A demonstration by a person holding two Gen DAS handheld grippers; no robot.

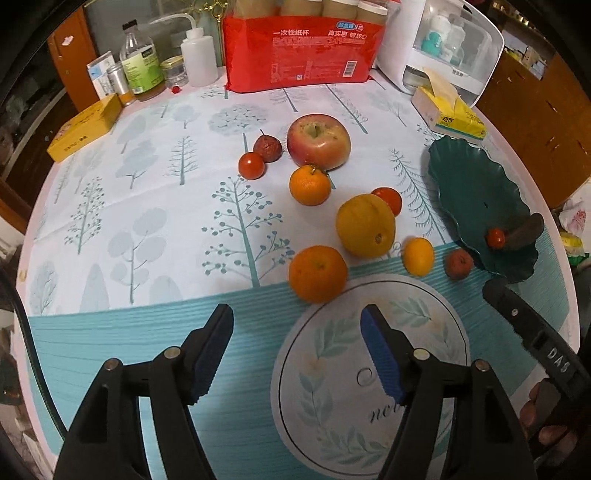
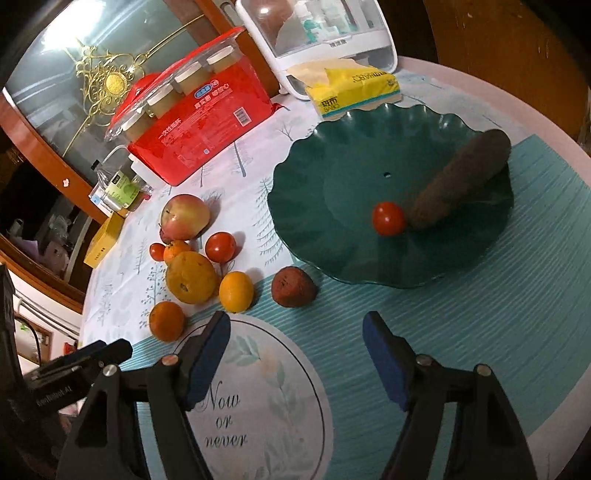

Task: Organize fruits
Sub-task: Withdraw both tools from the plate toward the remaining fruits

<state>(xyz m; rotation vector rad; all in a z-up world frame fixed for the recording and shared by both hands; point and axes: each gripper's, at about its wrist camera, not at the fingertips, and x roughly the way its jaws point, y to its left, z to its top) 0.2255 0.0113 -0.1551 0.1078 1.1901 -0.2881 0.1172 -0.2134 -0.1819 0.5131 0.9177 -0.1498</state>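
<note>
A dark green scalloped plate (image 2: 332,173) holds a cherry tomato (image 2: 388,218) and a brown oblong fruit (image 2: 458,181); the plate also shows in the left wrist view (image 1: 469,177). Loose on the tablecloth lie an apple (image 1: 318,141), oranges (image 1: 317,274), a large yellow fruit (image 1: 365,225), tomatoes (image 1: 251,165) and a wrinkled dark red fruit (image 2: 293,286). My left gripper (image 1: 297,314) is open and empty, just short of the nearest orange. My right gripper (image 2: 295,321) is open and empty, just short of the wrinkled fruit.
A red pack of paper cups (image 1: 303,48), bottles and jars (image 1: 142,62), a yellow box (image 1: 85,127), a yellow tissue pack (image 2: 354,88) and a white appliance (image 2: 325,33) stand along the table's far edge. The right gripper's body (image 1: 532,332) shows at right.
</note>
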